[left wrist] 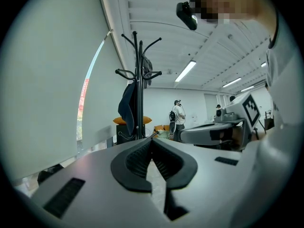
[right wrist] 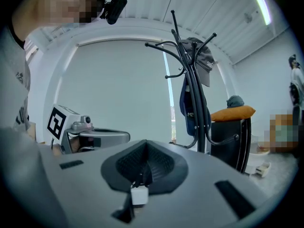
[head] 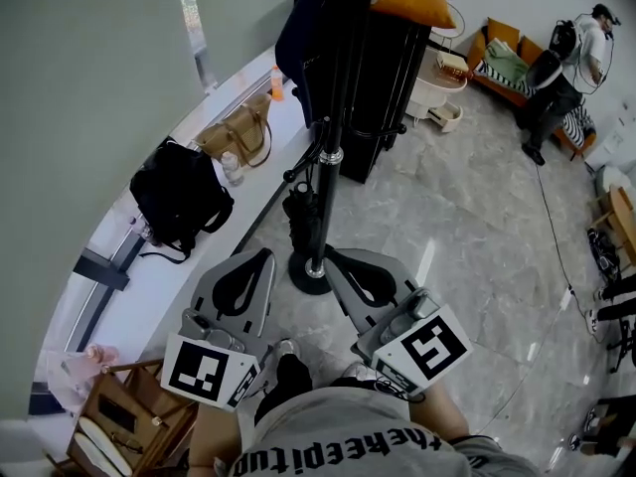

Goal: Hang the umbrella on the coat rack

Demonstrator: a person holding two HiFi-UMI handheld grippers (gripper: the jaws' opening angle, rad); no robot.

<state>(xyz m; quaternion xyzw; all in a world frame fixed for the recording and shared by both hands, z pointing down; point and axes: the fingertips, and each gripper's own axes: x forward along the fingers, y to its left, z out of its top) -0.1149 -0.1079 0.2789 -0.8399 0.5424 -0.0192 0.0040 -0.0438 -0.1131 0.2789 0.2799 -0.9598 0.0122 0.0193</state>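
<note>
Now both grippers, left and right, are shut and empty, level before the rack. The black umbrella hangs low on the rack's left side.

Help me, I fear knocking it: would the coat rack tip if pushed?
Probably top-heavy: a dark garment hangs high on the coat rack. Its round base looks narrow for so tall a pole, so a high push may tip it. The glossy floor may let it slide.
</note>
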